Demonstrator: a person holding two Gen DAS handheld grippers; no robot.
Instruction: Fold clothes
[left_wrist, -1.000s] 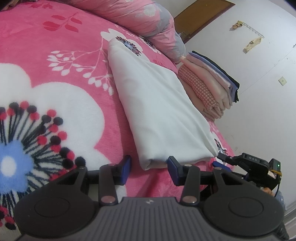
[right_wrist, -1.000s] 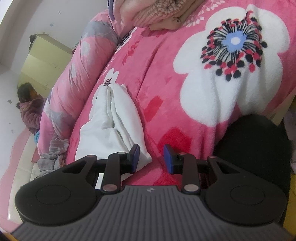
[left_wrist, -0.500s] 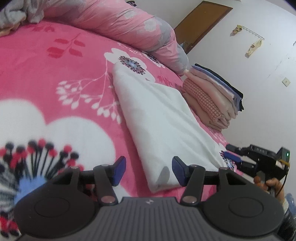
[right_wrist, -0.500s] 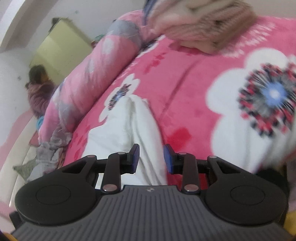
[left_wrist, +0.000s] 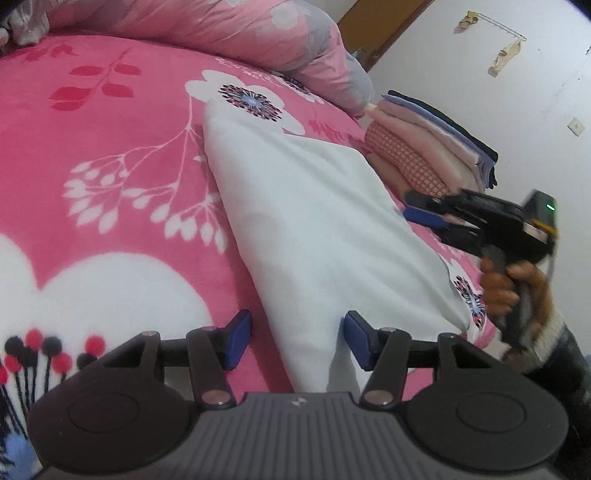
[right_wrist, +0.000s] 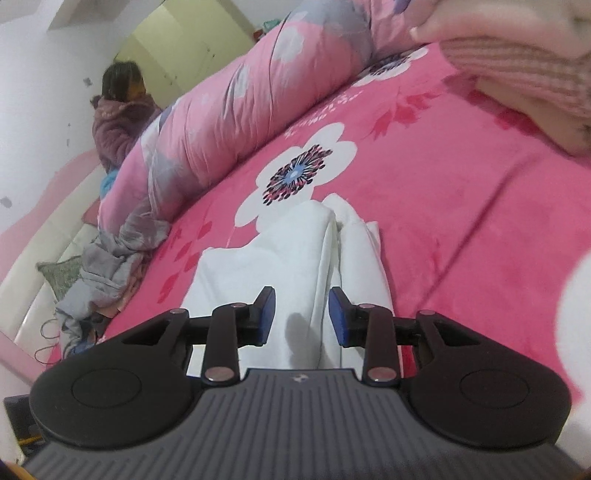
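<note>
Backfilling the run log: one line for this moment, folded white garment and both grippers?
left gripper: open, straddling corner | right gripper: opening, unclamped | white garment: folded on pink blanket | folded stack: beyond

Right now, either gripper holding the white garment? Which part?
Nothing is held. The left gripper is open with the folded white garment's near corner between its pads, ungripped. The right gripper is opening above the garment's layered edge, pads clear.
</note>
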